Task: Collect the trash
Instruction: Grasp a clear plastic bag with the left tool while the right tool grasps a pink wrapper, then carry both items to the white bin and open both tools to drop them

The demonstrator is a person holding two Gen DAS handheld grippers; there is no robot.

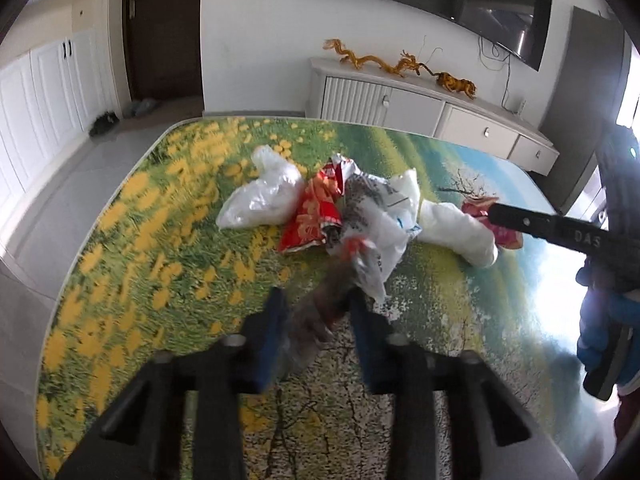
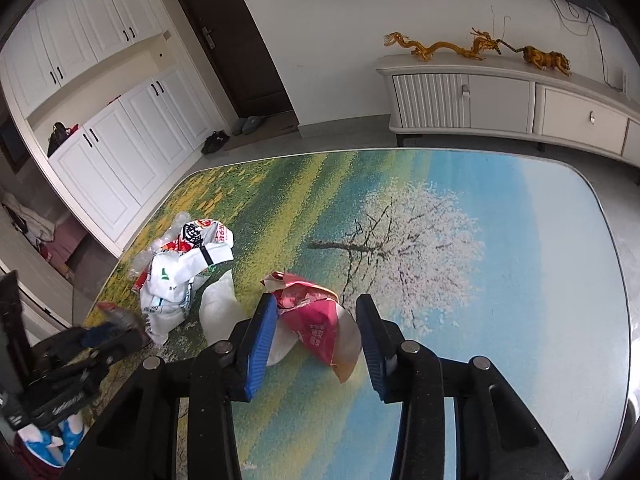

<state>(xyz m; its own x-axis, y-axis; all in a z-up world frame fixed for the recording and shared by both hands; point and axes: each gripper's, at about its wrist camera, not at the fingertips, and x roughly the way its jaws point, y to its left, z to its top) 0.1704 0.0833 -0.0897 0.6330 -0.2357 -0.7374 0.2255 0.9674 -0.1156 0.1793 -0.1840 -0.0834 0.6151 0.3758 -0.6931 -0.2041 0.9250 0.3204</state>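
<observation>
While the left gripper [image 1: 316, 312] stands narrowed around a blurred grey-and-red wrapper [image 1: 320, 300], its blue pads [image 1: 272, 332] look pressed to the wrapper's sides, though the blur leaves the contact uncertain. The right gripper [image 2: 316, 320] is partly open, its pads straddling a pink-red packet [image 2: 312, 320] without clearly pressing it; the packet lies on a white plastic bag [image 2: 224, 312]. Further out, a printed white bag [image 2: 180, 276], a red snack wrapper [image 1: 316, 212] and a clear plastic bag [image 1: 264, 196] form a loose heap on the landscape-printed table [image 2: 480, 280]. Beyond the table stand a white sideboard [image 2: 500, 100] with golden dragon figures [image 2: 440, 46], white cupboards [image 2: 112, 160] and a dark door [image 2: 232, 40].
</observation>
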